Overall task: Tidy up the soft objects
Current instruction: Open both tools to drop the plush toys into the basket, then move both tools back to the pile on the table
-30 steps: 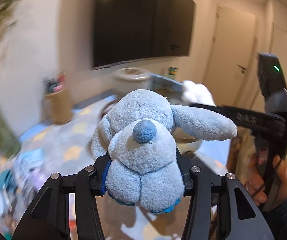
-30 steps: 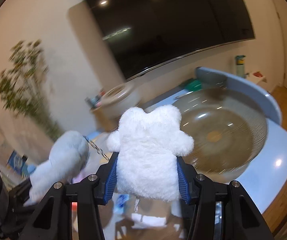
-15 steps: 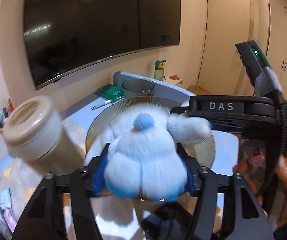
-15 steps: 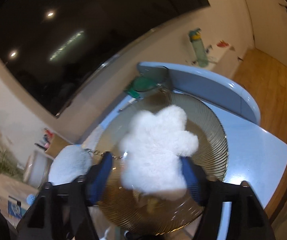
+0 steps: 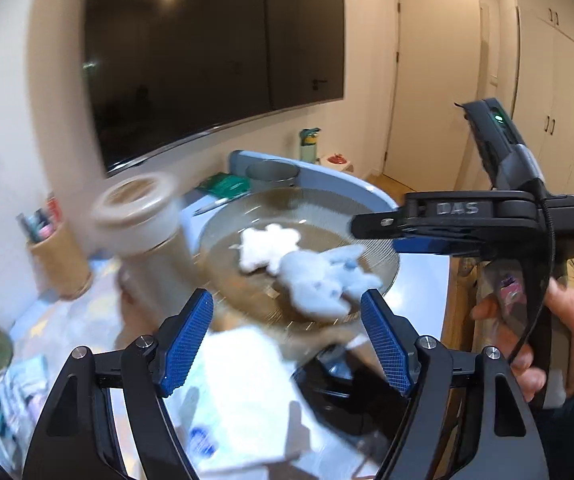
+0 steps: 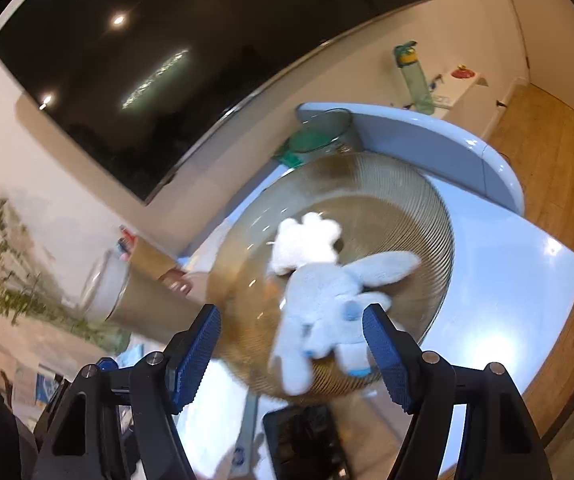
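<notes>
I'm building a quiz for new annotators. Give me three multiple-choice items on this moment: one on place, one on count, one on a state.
1. Where is the blue plush dog?
A in the glass bowl
B on the floor
C in a hand-held gripper

2. How many soft toys are in the bowl?
A one
B two
C four

3. The left hand-held gripper is:
A open
B shut on a toy
C out of view

Answers: A, the dog lies in the bowl; B, the dog plus a white plush; A, its jaws stand apart with nothing between.

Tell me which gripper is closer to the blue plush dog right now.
Right. The right gripper hangs open just over the blue plush dog in the bowl; the left gripper sits open farther back.
</notes>
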